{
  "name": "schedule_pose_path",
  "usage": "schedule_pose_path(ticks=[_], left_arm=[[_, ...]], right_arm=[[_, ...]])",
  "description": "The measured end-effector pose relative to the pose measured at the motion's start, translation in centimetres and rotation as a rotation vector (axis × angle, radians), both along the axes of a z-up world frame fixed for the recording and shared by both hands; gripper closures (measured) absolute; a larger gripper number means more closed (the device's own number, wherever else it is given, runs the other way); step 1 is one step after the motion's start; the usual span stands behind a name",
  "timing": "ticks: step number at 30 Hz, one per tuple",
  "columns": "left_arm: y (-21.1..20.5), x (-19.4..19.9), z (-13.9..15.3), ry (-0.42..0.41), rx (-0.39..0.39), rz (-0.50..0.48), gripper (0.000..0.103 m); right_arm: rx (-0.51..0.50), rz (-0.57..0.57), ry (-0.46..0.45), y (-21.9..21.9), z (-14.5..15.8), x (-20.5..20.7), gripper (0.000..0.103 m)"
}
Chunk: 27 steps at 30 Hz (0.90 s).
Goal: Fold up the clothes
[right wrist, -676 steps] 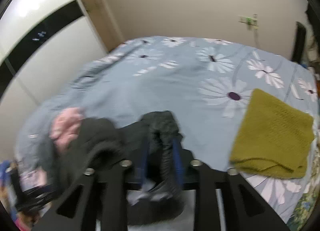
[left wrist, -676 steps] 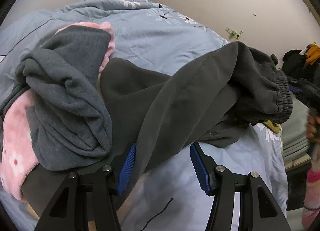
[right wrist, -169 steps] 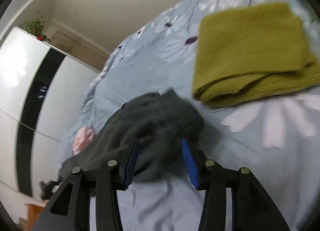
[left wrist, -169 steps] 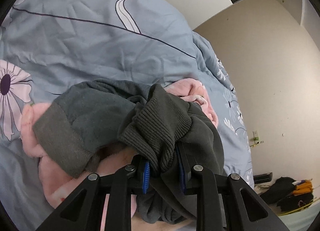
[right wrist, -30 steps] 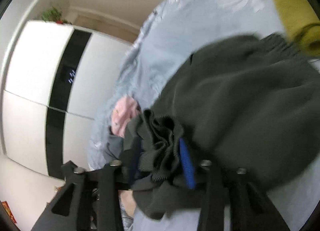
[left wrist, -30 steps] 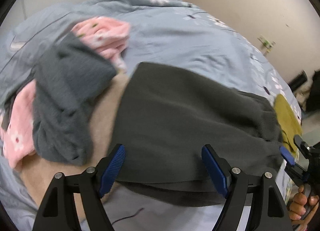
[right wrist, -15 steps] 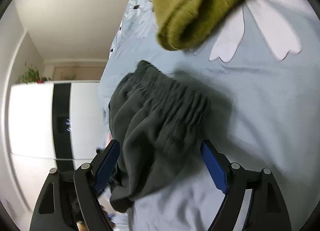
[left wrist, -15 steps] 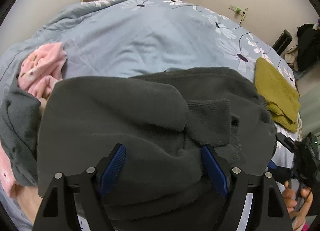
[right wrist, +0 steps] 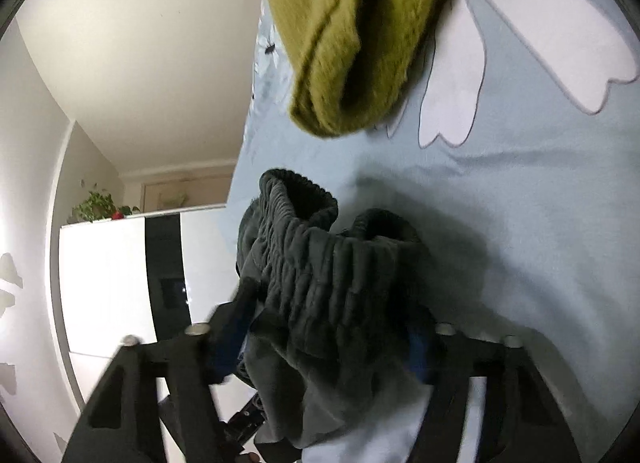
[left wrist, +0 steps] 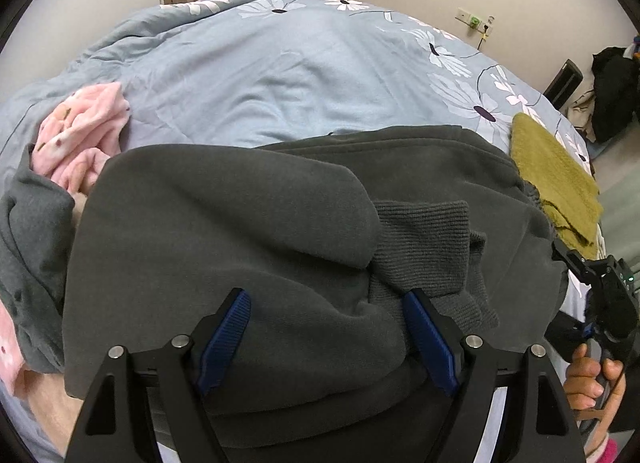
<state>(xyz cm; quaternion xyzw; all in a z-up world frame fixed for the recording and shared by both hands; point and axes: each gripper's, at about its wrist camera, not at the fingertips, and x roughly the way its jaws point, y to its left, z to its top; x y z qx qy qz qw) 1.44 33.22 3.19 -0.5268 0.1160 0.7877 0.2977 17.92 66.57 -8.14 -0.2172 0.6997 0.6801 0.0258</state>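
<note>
Spread wide, that's how the left gripper has its jaws, blue pads apart and nothing pinched between them; the dark grey pants lie folded on the bed right under and in front of it, draped in thick layers, with a ribbed cuff lying on top just ahead of the right-hand pad; over at the right gripper the jaws are parted too, with the gathered elastic waistband bunched up between the fingers, but that view is blurred and I cannot tell whether the pads actually press the cloth; the waistband rests on the blue floral bedcover, its edge curling upward; just beyond it, apart from the pants, sits a folded olive knit; from the left view that knit lies at the far right edge of the bed, close beside the pants; on the left side a pink fleece pokes out next to a lighter grey garment, both touching the pants' left edge; the person's right hand grips the other tool's handle at lower right; a white wardrobe with a black stripe stands behind, a plant on top.
</note>
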Motion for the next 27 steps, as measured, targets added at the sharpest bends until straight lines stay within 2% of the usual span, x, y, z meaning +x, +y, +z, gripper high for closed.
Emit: schedule_pose_path(ticks=[3, 8, 12, 17, 21, 23, 27], left_arm=[[-0.5, 0.0, 0.2, -0.009, 0.016, -0.006, 0.021], [-1.8, 0.1, 0.8, -0.040, 0.066, -0.009, 0.021], [-3.3, 0.0, 1.5, -0.056, 0.107, -0.002, 0.021], [-6.5, -0.9, 2.2, -0.091, 0.169, 0.038, 0.020], [-9.3, -1.9, 2.8, -0.079, 0.181, 0.097, 0.020], [-11.1, -2.6, 3.1, -0.055, 0.184, 0.140, 0.020], [-14.4, -4.3, 3.0, -0.074, 0.218, 0.224, 0.020]], right_arm=[[0.117, -0.005, -0.032, -0.8, 3.3, 0.9, 0.062], [0.379, 0.029, -0.049, -2.8, 10.2, -2.0, 0.064], [0.618, 0.107, -0.037, -7.0, 16.8, -3.8, 0.064], [0.925, 0.237, -0.062, -13.1, 23.2, -5.6, 0.064], [1.196, 0.348, -0.103, -20.9, 25.8, -8.6, 0.064], [1.290, 0.407, -0.104, -24.0, 25.9, -10.3, 0.064], [1.420, 0.503, -0.122, -29.0, 25.5, -12.2, 0.062]])
